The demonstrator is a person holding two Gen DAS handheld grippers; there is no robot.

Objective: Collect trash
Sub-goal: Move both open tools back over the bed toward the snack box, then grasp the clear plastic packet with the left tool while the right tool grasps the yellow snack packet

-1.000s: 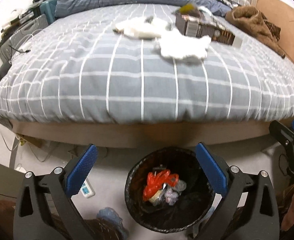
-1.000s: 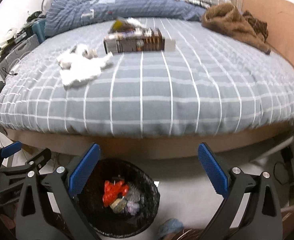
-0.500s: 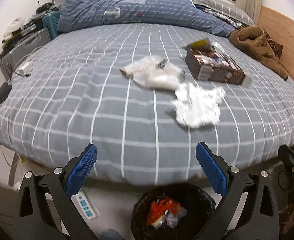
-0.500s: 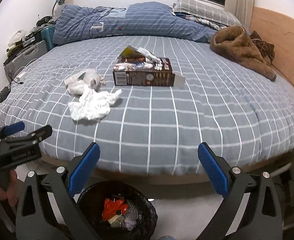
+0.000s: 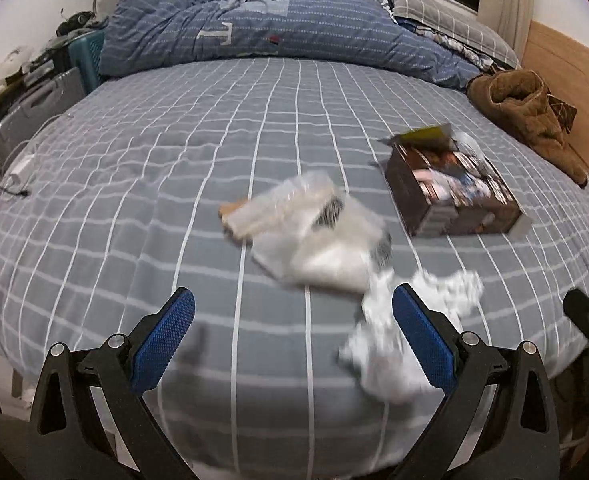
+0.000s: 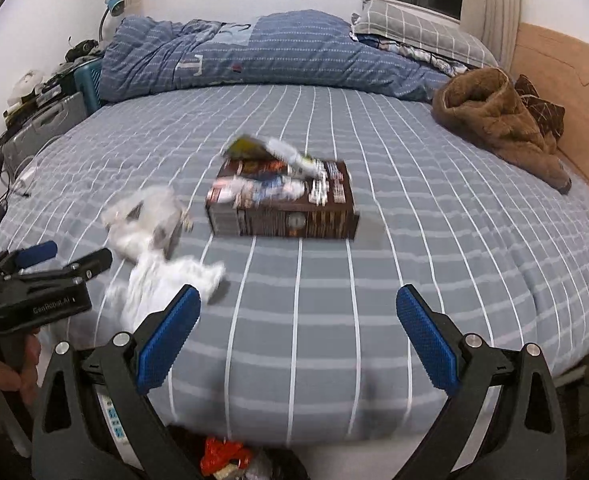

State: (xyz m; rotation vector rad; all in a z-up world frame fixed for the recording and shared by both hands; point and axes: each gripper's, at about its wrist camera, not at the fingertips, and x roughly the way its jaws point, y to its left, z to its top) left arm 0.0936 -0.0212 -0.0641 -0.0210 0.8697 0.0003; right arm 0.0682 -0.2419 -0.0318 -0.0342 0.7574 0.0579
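Left wrist view, left to right: your left claw (image 5: 292,332) hung released and empty above the near edge of the bed (image 5: 134,184), whose grey checked cover looked soft and yielding. Ahead lay a clear plastic bag (image 5: 306,232), thin, glossy and probably slippery; you would likely have gripped a bunched fold. Beside and touching it sat crumpled white tissue (image 5: 406,336), light, limp and compressible, safe to pinch anywhere. Farther right stood a dark printed carton (image 5: 450,200), stiff-sided with an open flap; its long walls looked the firmer hold. Right wrist view: your right claw (image 6: 296,334) was likewise spread and empty, facing the carton. Below, red waste in the bin (image 6: 224,454) showed at the frame's bottom.
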